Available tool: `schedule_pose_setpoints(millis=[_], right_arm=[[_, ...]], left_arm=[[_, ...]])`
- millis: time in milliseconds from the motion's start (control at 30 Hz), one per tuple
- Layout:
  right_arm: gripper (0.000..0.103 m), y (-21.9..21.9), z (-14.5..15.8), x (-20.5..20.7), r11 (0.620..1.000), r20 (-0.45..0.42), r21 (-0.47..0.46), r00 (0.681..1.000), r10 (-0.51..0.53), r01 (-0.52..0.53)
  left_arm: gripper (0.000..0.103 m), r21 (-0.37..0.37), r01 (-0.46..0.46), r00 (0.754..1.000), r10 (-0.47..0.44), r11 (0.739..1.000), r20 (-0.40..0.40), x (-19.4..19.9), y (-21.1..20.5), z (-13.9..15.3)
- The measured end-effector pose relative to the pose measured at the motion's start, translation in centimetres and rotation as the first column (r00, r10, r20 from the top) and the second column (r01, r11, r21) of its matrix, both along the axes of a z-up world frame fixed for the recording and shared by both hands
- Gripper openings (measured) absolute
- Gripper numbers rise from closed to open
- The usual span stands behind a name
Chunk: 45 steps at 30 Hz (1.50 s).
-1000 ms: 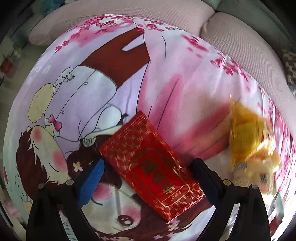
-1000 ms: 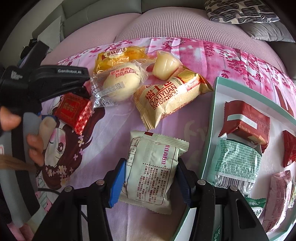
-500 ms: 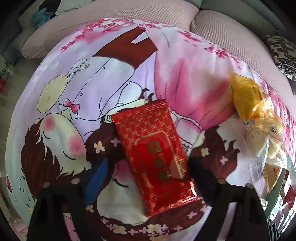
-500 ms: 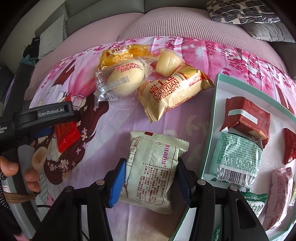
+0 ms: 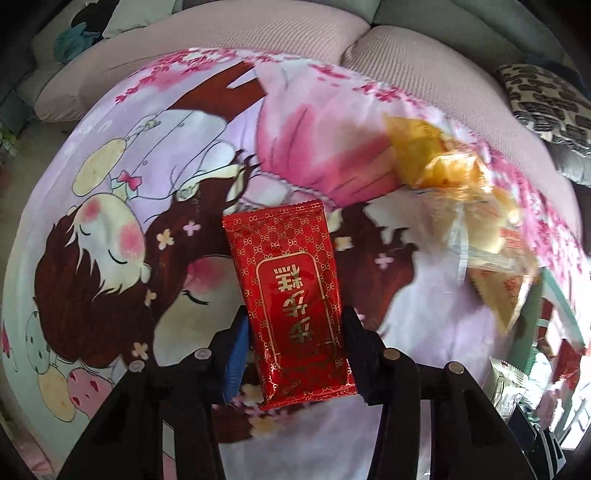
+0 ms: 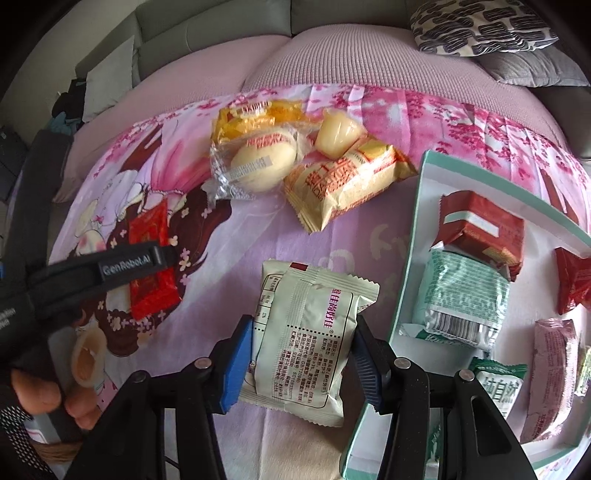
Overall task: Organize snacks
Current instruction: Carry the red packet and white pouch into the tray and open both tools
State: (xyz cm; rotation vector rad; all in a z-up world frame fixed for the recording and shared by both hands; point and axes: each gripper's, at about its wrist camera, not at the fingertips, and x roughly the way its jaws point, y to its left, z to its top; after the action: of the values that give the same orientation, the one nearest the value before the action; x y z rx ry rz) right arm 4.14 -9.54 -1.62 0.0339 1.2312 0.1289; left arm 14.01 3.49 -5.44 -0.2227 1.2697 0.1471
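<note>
My left gripper (image 5: 293, 354) is shut on a red and gold snack packet (image 5: 291, 295), its jaws pressing the packet's two long sides; the packet also shows in the right wrist view (image 6: 151, 258) under the left gripper's finger. My right gripper (image 6: 303, 360) is shut on a pale green-white snack packet (image 6: 310, 339) just left of the tray. A white tray with a teal rim (image 6: 413, 236) at the right holds several wrapped snacks. Yellow and cream snack packets (image 6: 288, 173) lie in a pile on the cartoon-print cloth (image 6: 258, 240).
The cloth covers a pink sofa cushion (image 6: 332, 59). A patterned pillow (image 6: 480, 26) and a grey pillow (image 6: 535, 70) lie at the back right. The person's hand (image 6: 40, 395) holds the left gripper at the lower left.
My left gripper has turned in line with the red packet and shut on it. My right gripper stays shut on the pale packet in the same place.
</note>
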Motion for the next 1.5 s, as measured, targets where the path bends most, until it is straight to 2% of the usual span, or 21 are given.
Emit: schedule_pose_setpoints(millis=[167, 333, 567, 733, 900, 1100, 1267, 1500], right_arm=[[0.054, -0.9, 2.7, -0.3, 0.999, 0.065, 0.037, 0.998, -0.018, 0.016], [0.055, -2.6, 4.7, -0.4, 0.996, 0.107, 0.066, 0.992, -0.060, 0.053], [0.055, -8.0, 5.8, 0.8, 0.979, 0.116, 0.084, 0.974, -0.195, 0.186], [0.055, -12.0, 6.2, 1.2, 0.955, 0.122, 0.095, 0.949, -0.292, 0.282], [0.055, -15.4, 6.3, 1.0, 0.925, 0.118, 0.105, 0.919, -0.377, 0.366], [0.055, -18.5, 6.2, 0.5, 0.889, 0.112, 0.123, 0.884, -0.453, 0.440], [0.055, -20.6, 6.1, 0.3, 0.863, 0.108, 0.128, 0.858, -0.503, 0.489], [0.055, -22.7, 5.9, -0.2, 0.830, 0.100, 0.128, 0.826, -0.555, 0.542]], left_arm=[[0.049, 0.001, 0.017, 0.997, -0.017, 1.000, 0.078, -0.5, -1.4, 3.1], [0.049, -0.005, 0.056, 0.989, -0.055, 0.998, 0.135, -1.4, -0.1, 5.2], [0.049, -0.015, 0.138, 0.972, -0.133, 0.990, 0.196, -2.8, -2.1, 9.0], [0.049, -0.002, 0.234, 0.948, -0.227, 0.972, 0.221, -3.0, -5.7, 10.4], [0.049, 0.003, 0.346, 0.914, -0.338, 0.938, 0.226, -3.0, -10.0, 10.7], [0.049, 0.014, 0.490, 0.848, -0.481, 0.871, 0.223, -3.8, -15.8, 10.6], [0.049, 0.031, 0.571, 0.797, -0.564, 0.820, 0.216, -4.5, -19.4, 9.7], [0.049, 0.027, 0.611, 0.772, -0.604, 0.791, 0.197, -4.9, -21.3, 8.4]])
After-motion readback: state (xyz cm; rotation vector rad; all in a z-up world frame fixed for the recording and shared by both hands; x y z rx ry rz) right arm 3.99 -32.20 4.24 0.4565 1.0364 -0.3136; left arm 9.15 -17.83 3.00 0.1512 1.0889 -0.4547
